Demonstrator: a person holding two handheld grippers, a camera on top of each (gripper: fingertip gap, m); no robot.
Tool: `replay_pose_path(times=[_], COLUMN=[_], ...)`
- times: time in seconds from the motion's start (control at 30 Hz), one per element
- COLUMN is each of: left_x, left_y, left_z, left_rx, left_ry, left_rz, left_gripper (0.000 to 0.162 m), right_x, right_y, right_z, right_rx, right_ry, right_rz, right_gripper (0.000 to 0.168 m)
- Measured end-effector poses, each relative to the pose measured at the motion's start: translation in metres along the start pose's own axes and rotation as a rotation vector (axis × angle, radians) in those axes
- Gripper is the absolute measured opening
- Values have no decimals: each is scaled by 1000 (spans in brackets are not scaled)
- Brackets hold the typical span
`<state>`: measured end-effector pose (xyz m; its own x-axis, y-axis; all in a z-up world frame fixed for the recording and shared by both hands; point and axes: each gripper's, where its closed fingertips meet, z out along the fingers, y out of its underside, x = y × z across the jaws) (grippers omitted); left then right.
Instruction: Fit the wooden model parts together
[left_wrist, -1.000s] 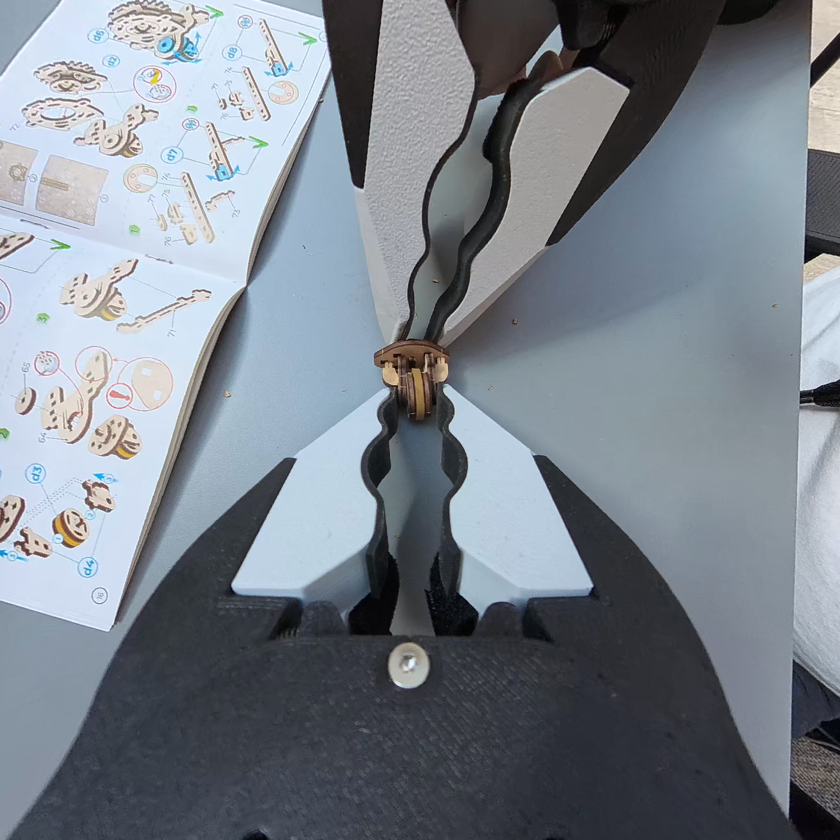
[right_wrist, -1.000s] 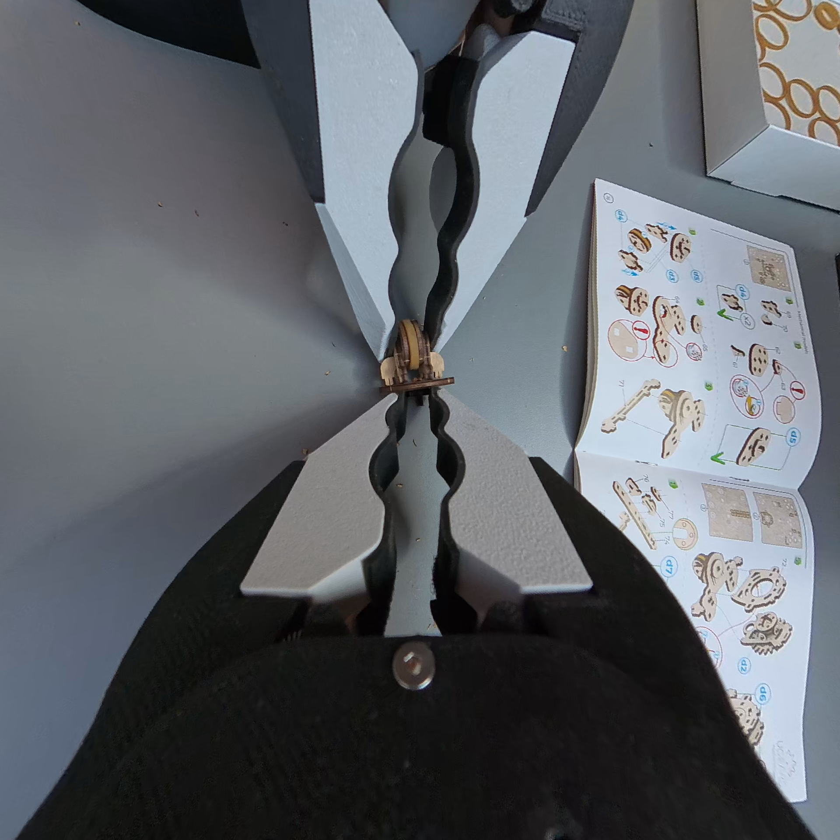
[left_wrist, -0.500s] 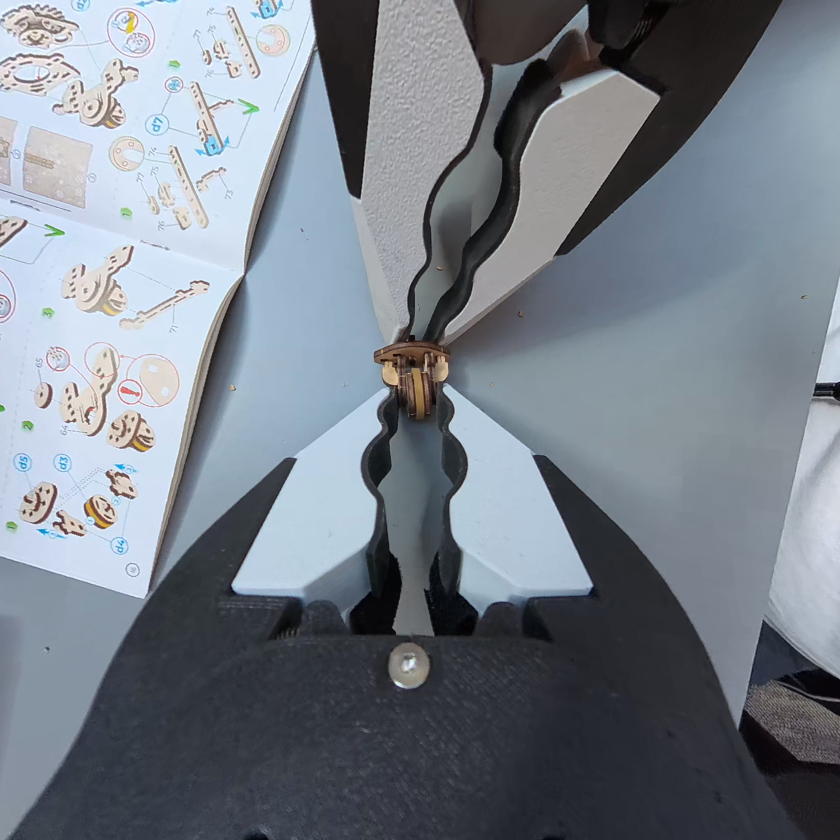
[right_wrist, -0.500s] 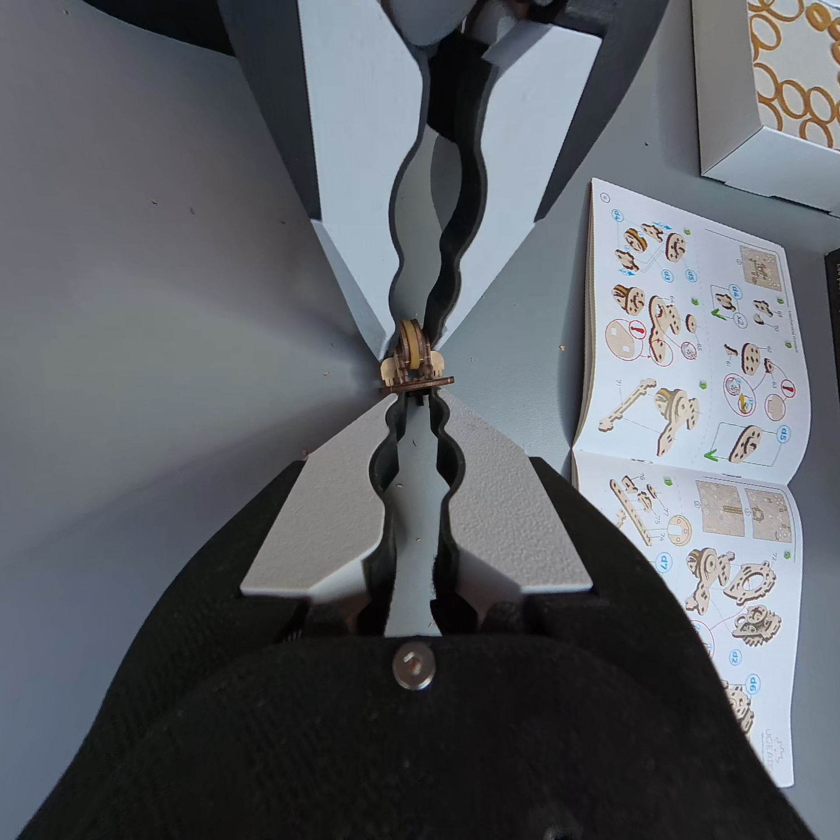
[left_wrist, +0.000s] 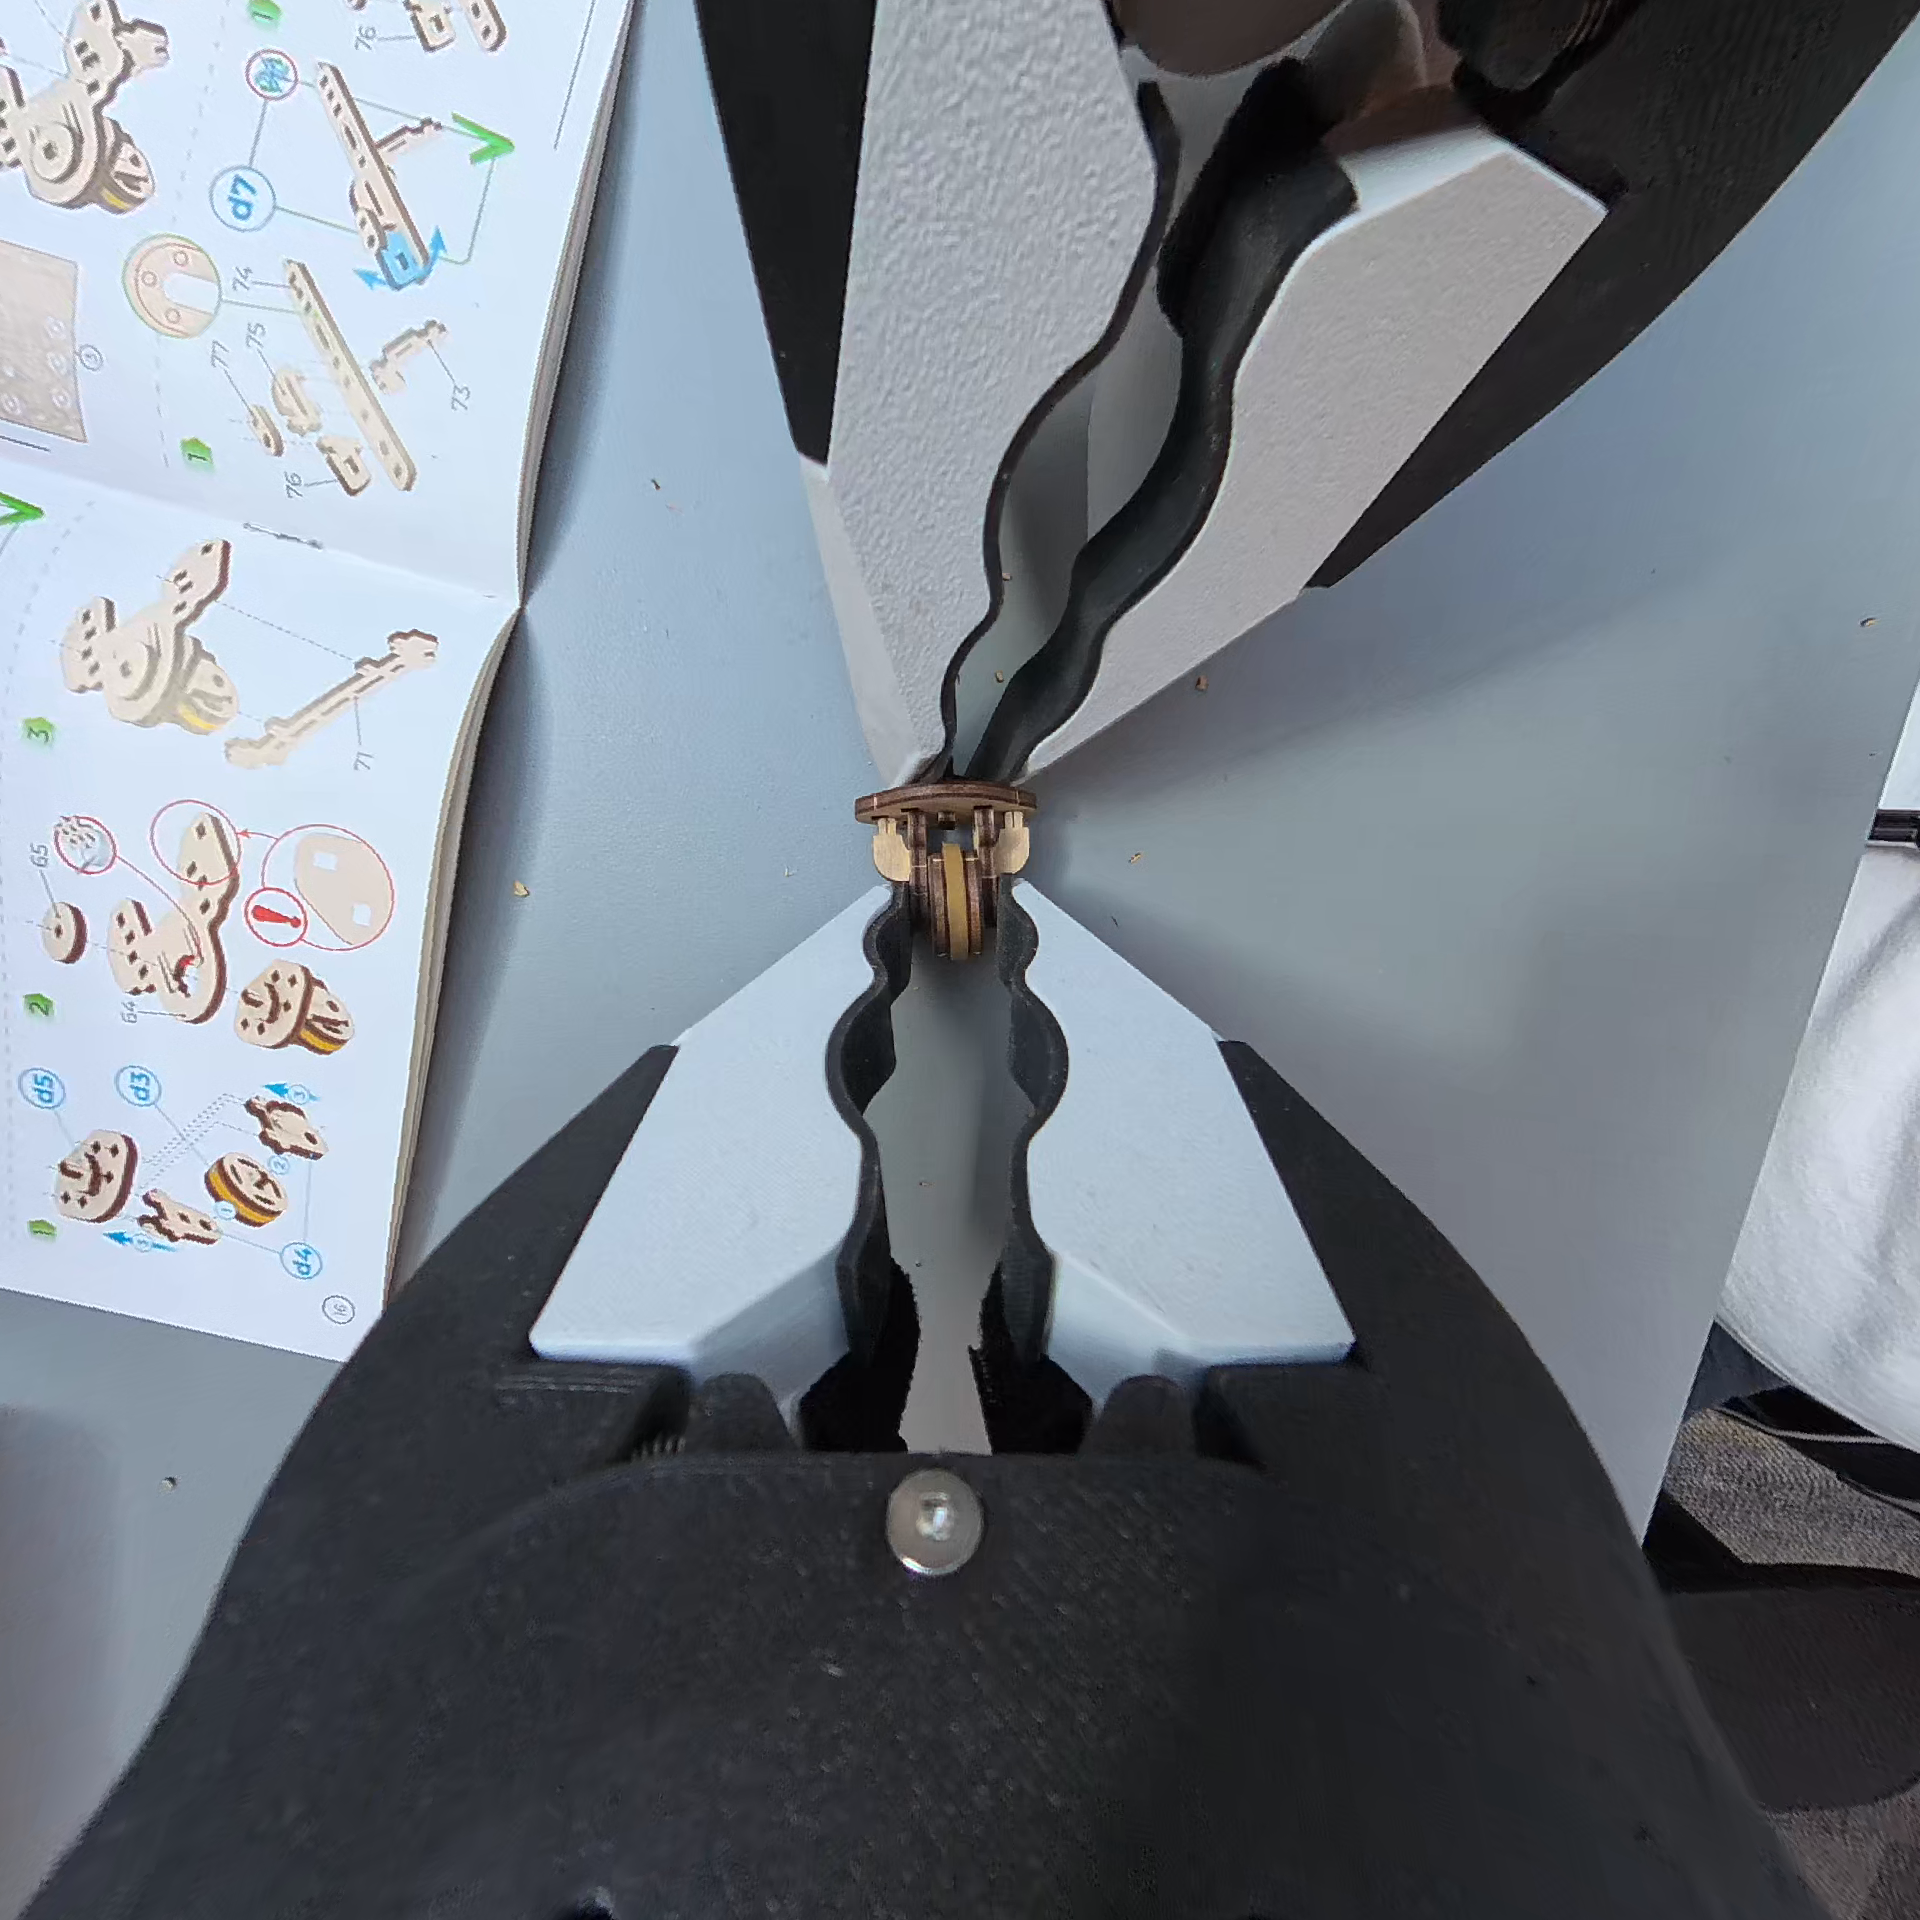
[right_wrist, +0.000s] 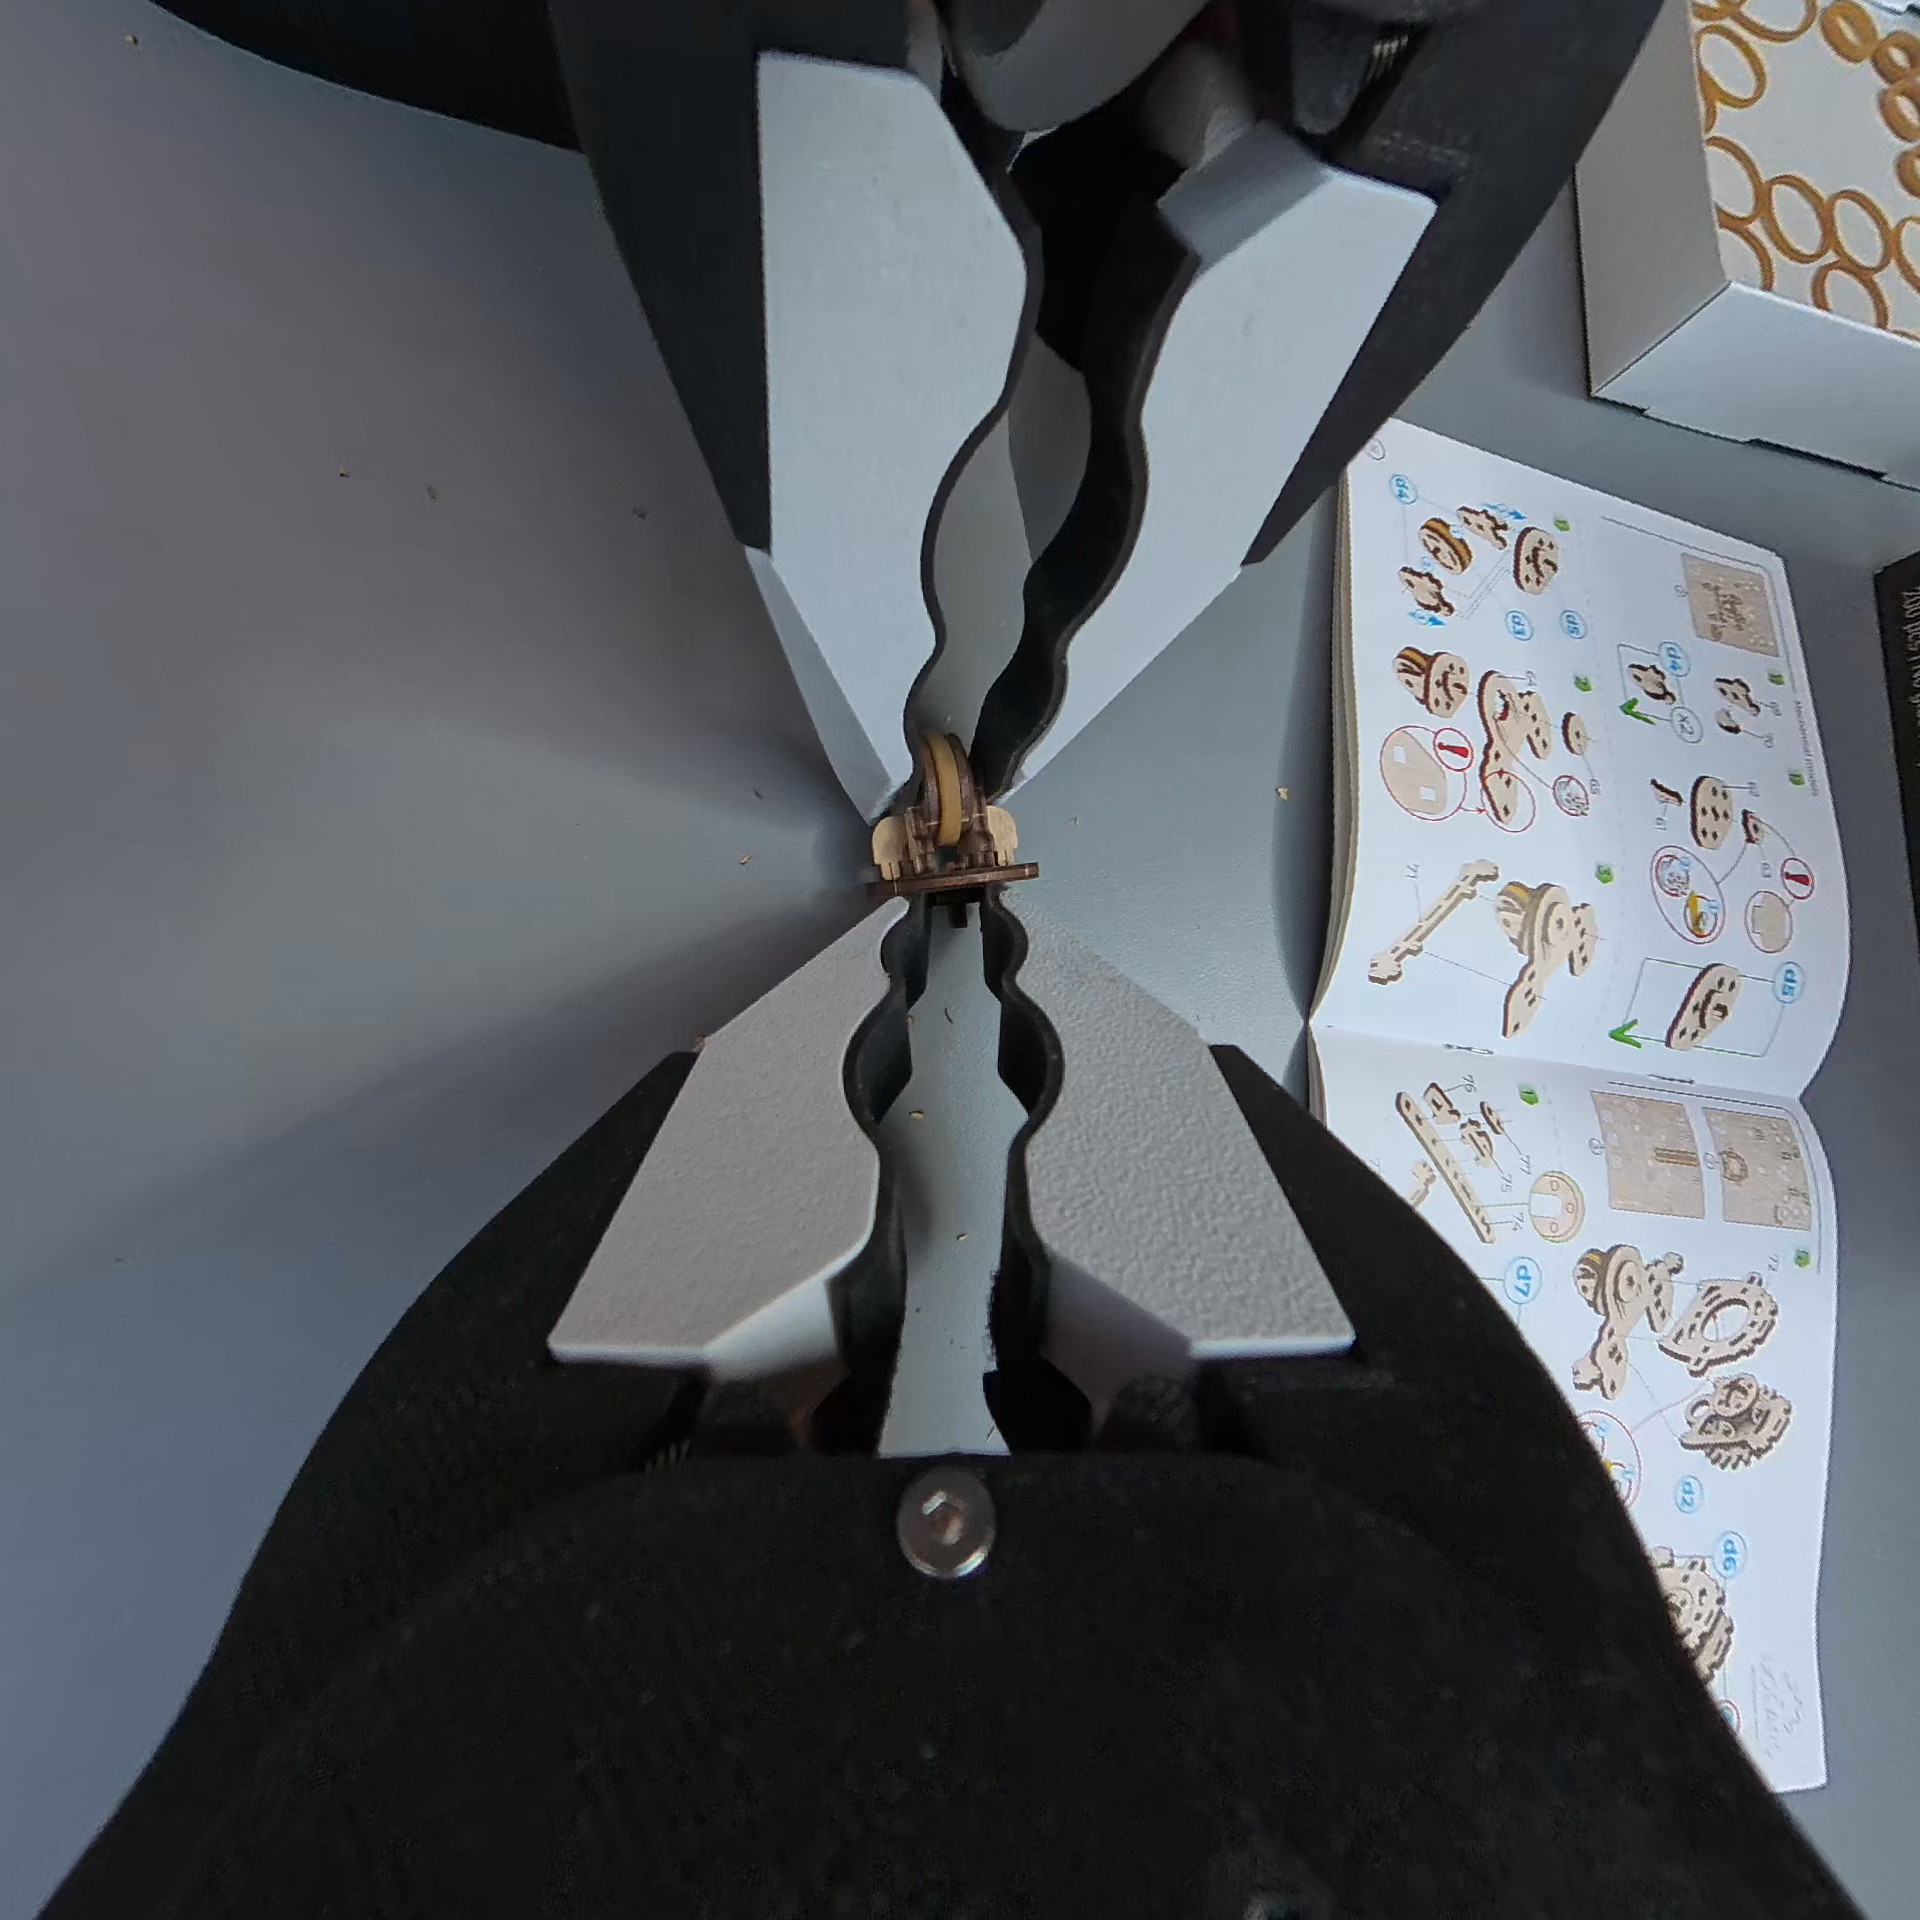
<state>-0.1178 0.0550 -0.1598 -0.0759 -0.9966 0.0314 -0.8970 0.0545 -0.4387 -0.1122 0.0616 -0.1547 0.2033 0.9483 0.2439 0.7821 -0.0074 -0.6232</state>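
Observation:
A small wooden assembly (left_wrist: 945, 862) hangs above the grey table (left_wrist: 1455, 831), held between both grippers. It is a round disc stack with a yellow band, two pale side pieces and a dark flat plate. My left gripper (left_wrist: 951, 920) is shut on the disc stack. My right gripper (left_wrist: 971, 769) comes from the opposite side and meets the flat plate. In the right wrist view the right gripper (right_wrist: 948, 912) is shut on a small tab under the plate of the assembly (right_wrist: 951, 831). The left gripper (right_wrist: 940, 753) clamps the discs from above.
An open instruction booklet (left_wrist: 260, 675) lies on the table to the left; it shows at the right in the right wrist view (right_wrist: 1610, 935). A white box with gold rings (right_wrist: 1766, 208) stands beyond it. The table edge and white cloth (left_wrist: 1849, 1091) are at the right. Less than 4 cm separates the two grippers' tips.
Both grippers keep their hold on the assembly. The joined pair has drifted a little over the table, so the booklet has slid toward the left edge of the left wrist view.

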Motion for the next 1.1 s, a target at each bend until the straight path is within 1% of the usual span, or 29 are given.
replay_pose_path(times=[0.17, 0.43, 0.6, 0.8, 1.0, 1.1], left_x=[-3, -5, -5, -5, -4, -4], left_y=[-1, -3, -3, -3, -3, -3], left_z=[0, -1, 0, 1, 1, 1], left_rx=[45, 129, 108, 48, 65, 83], left_ry=[-33, -95, -65, -49, -31, -47], left_rz=[1, 48, 46, 66, 26, 43], left_gripper=[14, 14, 14, 13, 13, 13], right_x=[3, 4, 4, 5, 5, 5], right_y=[0, 1, 1, 2, 1, 1], right_z=[1, 1, 1, 0, -1, -1], right_rx=[-10, 3, 1, -14, -65, -81], right_ry=[34, 24, 55, 66, 140, 160], right_rz=[-33, -26, -99, -119, -222, -249], right_gripper=[9, 9, 10, 9, 9, 9])
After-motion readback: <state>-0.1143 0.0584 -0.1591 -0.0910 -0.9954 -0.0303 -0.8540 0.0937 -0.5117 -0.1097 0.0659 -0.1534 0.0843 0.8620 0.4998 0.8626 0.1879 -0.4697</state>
